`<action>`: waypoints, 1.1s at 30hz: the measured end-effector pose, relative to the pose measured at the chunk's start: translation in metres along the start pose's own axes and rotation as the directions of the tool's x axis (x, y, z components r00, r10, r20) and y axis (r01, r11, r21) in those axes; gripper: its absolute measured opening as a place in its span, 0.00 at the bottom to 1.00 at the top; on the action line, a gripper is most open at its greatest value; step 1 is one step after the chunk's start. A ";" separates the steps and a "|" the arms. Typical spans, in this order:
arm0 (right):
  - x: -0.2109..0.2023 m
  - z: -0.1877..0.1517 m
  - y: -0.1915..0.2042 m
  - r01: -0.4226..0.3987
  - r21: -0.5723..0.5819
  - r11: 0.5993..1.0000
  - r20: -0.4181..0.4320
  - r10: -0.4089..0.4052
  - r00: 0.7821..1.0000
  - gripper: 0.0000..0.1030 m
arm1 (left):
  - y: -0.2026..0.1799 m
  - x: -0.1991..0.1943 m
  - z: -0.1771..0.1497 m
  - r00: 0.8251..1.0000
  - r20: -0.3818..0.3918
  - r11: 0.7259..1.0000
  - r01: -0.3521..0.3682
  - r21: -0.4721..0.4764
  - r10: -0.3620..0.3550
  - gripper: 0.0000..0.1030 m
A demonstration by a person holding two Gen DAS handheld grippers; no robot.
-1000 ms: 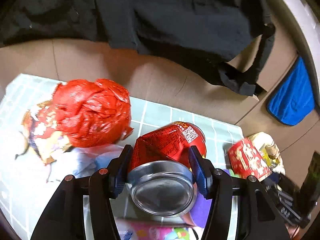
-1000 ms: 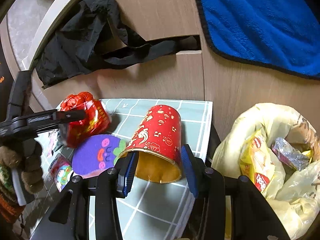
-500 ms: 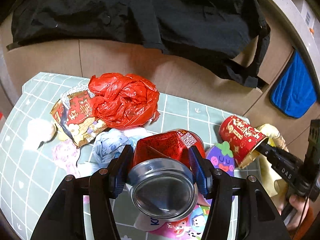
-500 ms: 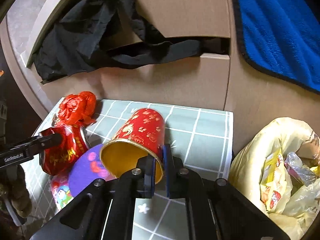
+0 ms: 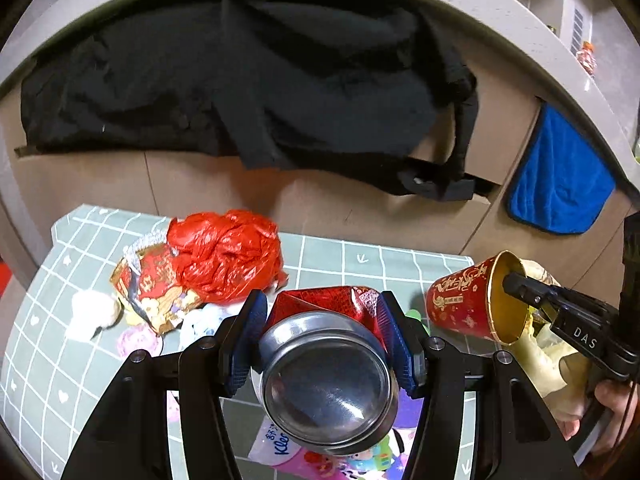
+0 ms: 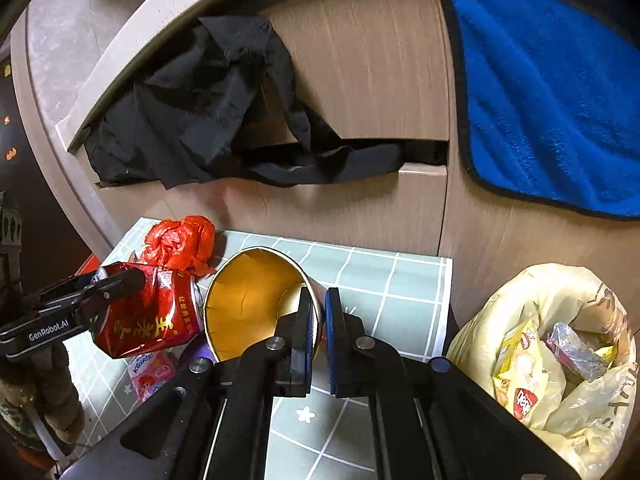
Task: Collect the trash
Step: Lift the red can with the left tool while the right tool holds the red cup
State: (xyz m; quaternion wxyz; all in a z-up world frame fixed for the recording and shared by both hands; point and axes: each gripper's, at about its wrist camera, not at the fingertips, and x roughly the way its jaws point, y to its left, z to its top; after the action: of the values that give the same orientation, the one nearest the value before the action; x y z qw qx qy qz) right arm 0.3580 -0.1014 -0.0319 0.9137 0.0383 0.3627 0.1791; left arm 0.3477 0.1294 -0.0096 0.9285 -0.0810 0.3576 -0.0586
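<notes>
While two claws grip: one can [image 5: 326,364], one cup [image 6: 256,300].

The table [image 6: 376,280] wears a pale green cloth gridded white. On it: a crumpled red bag [image 5: 228,254], a red can [image 6: 148,316], and a red-and-gold cup [image 5: 466,304], gold inside.

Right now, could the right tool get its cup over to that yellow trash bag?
Probably yes: the right tool pinches the red cup's rim, and the open bag sits just beside it, nothing between.
</notes>
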 end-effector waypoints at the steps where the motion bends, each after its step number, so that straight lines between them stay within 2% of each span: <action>1: -0.001 -0.001 -0.001 -0.003 0.000 1.000 -0.001 0.003 1.000 0.05 | -0.002 -0.001 0.001 1.000 0.004 1.000 -0.002 0.008 0.002 0.56; 7: -0.004 -0.007 -0.001 0.001 -0.012 1.000 -0.003 -0.001 1.000 0.05 | -0.008 -0.007 0.000 1.000 0.010 1.000 -0.004 0.025 0.004 0.56; 11: 0.002 -0.018 0.007 -0.033 -0.059 0.998 -0.054 0.029 0.998 0.10 | -0.007 -0.005 -0.001 1.000 0.001 1.000 0.002 0.019 -0.002 0.56; 12: 0.006 -0.021 0.010 -0.038 -0.073 0.997 -0.074 0.033 0.997 0.18 | -0.007 -0.004 -0.002 1.000 -0.003 1.000 0.003 0.016 -0.003 0.56; 13: 0.011 -0.023 0.013 -0.042 -0.083 0.996 -0.089 0.035 0.995 0.32 | -0.006 -0.003 -0.002 1.000 -0.006 1.000 0.004 0.013 -0.004 0.56; 15: 0.021 -0.024 0.017 -0.037 -0.093 0.995 -0.100 0.027 0.995 0.37 | -0.005 -0.001 -0.004 1.000 -0.013 1.000 0.008 0.012 -0.008 0.55; 20: 0.054 -0.024 0.020 -0.035 -0.121 0.992 -0.161 0.015 0.987 0.36 | -0.003 0.004 -0.006 1.000 -0.022 1.000 -0.003 0.022 0.004 0.55; 21: 0.059 -0.025 0.021 -0.018 -0.135 0.991 -0.157 -0.004 0.988 0.27 | -0.002 0.006 -0.006 1.000 -0.026 1.000 -0.004 0.022 0.005 0.55; 22: 0.061 -0.025 0.021 0.001 -0.142 0.990 -0.151 -0.023 0.988 0.11 | -0.001 0.008 -0.007 0.999 -0.032 1.000 -0.004 0.023 0.004 0.55; 23: 0.061 -0.025 0.020 0.007 -0.139 0.990 -0.148 -0.028 0.989 0.10 | 0.000 0.010 -0.008 0.999 -0.039 1.000 -0.002 0.024 0.003 0.55; 26: 0.053 -0.021 0.013 -0.017 -0.104 0.994 -0.114 0.005 0.993 0.08 | 0.002 0.016 -0.010 0.998 -0.057 1.000 -0.004 0.021 0.005 0.55; 33: 0.031 -0.018 0.012 -0.001 -0.114 0.993 -0.079 -0.008 0.997 0.07 | 0.009 0.036 -0.019 0.990 -0.139 0.999 0.003 -0.045 -0.009 0.55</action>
State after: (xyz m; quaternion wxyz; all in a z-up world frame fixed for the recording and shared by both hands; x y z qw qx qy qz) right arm 0.3625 -0.0799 -0.0629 0.8997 -0.0217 0.3879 0.1991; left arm 0.3620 0.1301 -0.0491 0.8991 -0.0985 0.4224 -0.0591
